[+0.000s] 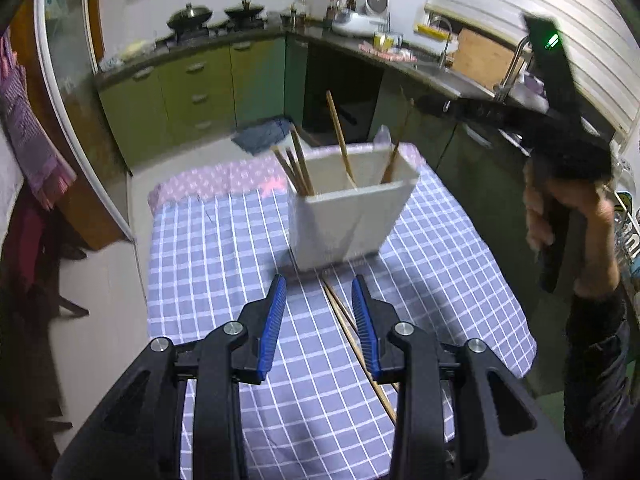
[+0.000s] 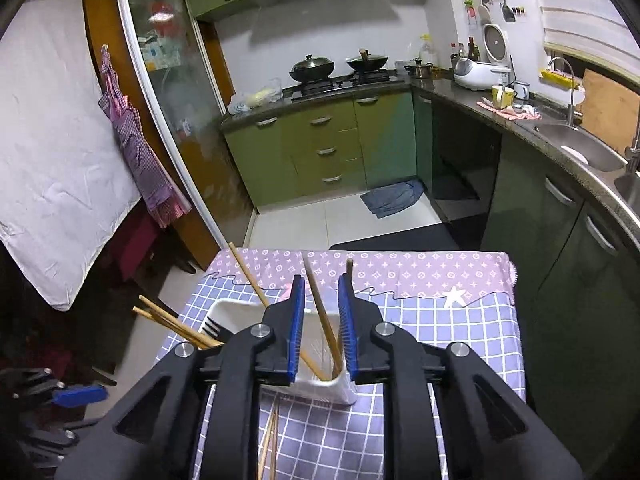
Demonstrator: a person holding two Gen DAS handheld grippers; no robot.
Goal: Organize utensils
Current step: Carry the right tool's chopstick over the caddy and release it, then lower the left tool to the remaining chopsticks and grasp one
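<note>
The left gripper (image 1: pixel 320 292) hangs over the checked cloth of the counter (image 1: pixel 208 256), its blue pads apart and nothing pressed between them; a pair of loose chopsticks (image 1: pixel 352 332) lies on the cloth beneath, running from the foot of the white holder (image 1: pixel 344 220) back under the gripper; the right gripper (image 2: pixel 321 304) sits above that same holder (image 2: pixel 320 388), its jaws a little apart, and one upright chopstick (image 2: pixel 322 320) shows between the pads without being visibly pinched.

The risks, as I judge them: the loose pair lies off-centre, nearer the left gripper's right pad, so a closing pinch may catch only one stick or roll both aside on the cloth; the cloth itself may bunch under the pads and drag.

The holder looks light and is already crowded with leaning sticks (image 1: pixel 296 168) and a black fork (image 2: pixel 210 330); a nudge from either gripper could tip it or slide it toward the counter edge; the right gripper, so close over the rim, may snag the upright stick as it pulls away and lever the holder over.

The view from the left wrist is blurred at the holder, so its exact footing is hard to tell.
</note>
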